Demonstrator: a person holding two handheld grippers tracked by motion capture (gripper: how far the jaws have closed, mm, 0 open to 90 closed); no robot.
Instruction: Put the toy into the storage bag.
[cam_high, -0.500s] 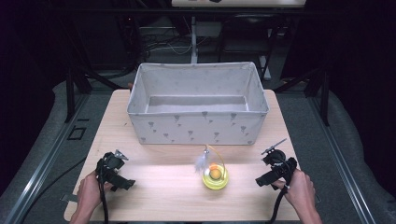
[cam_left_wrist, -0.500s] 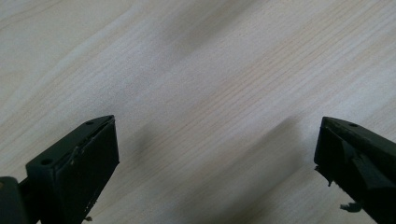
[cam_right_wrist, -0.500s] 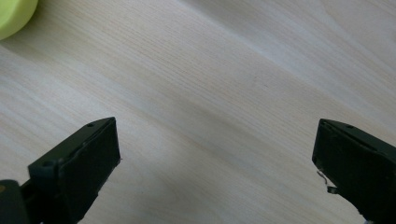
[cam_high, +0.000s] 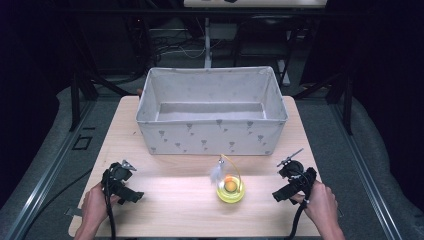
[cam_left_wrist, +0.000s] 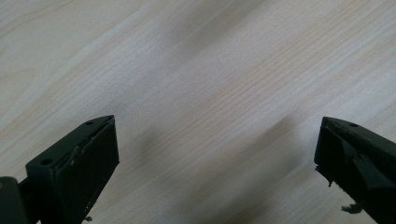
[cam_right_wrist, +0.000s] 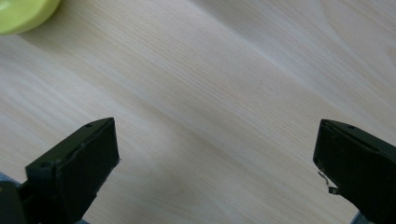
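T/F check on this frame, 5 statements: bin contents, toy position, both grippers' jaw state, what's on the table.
1. The fabric bin holds nothing that can be seen. True.
2. The yellow toy sits inside the bin. False: it rests on the table, in front of the bin.
3. The left gripper is open with only bare wood between its jaws. True.
4. The right gripper is shut on the toy. False: its jaws stand wide apart, and the toy lies off to the side, untouched.
5. The toy lies between the two grippers in the high view. True.
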